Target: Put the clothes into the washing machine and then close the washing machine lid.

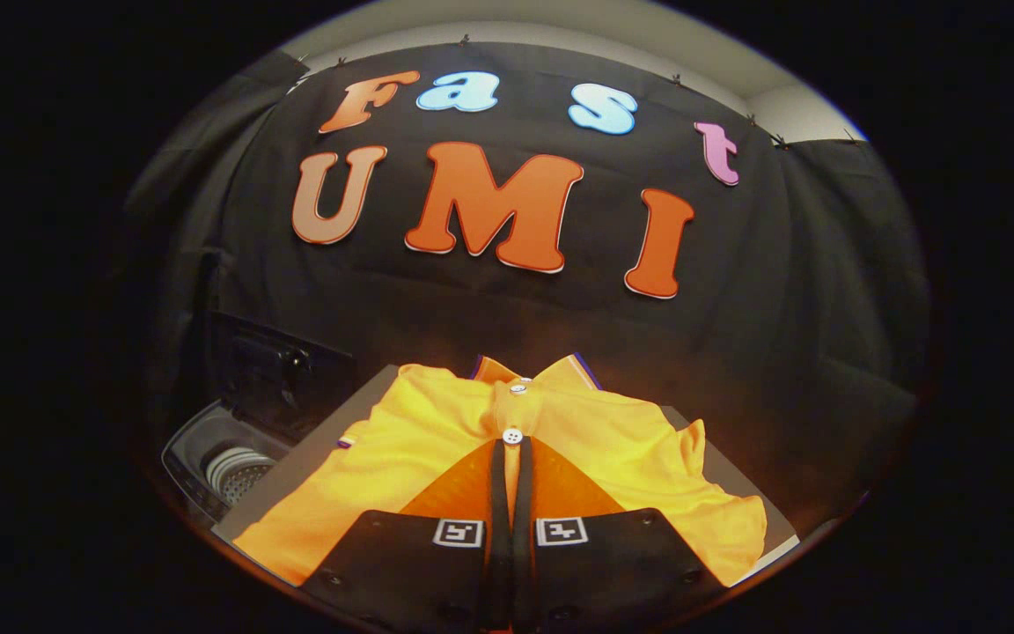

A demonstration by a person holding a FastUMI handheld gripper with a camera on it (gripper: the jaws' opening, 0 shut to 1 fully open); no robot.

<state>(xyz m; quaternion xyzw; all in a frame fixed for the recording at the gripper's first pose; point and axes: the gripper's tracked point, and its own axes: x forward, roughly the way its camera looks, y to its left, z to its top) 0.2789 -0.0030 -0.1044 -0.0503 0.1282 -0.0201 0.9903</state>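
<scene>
Left of the fingers, the washing machine [225, 462] stands with its dark lid [282, 374] raised, showing a ribbed drum. A soft yellow buttoned shirt [437, 431] lies flat on the grey table [313, 449]. The gripper [511, 453] is closed over the shirt's placket; whether cloth is pinched is unclear.

A: Setting?
B: Staged recording booth, not a home. Black cloth wall [780, 291] draped behind, a small washing machine [225, 462] with raised lid [274, 370] beside a grey surface [296, 471].
</scene>
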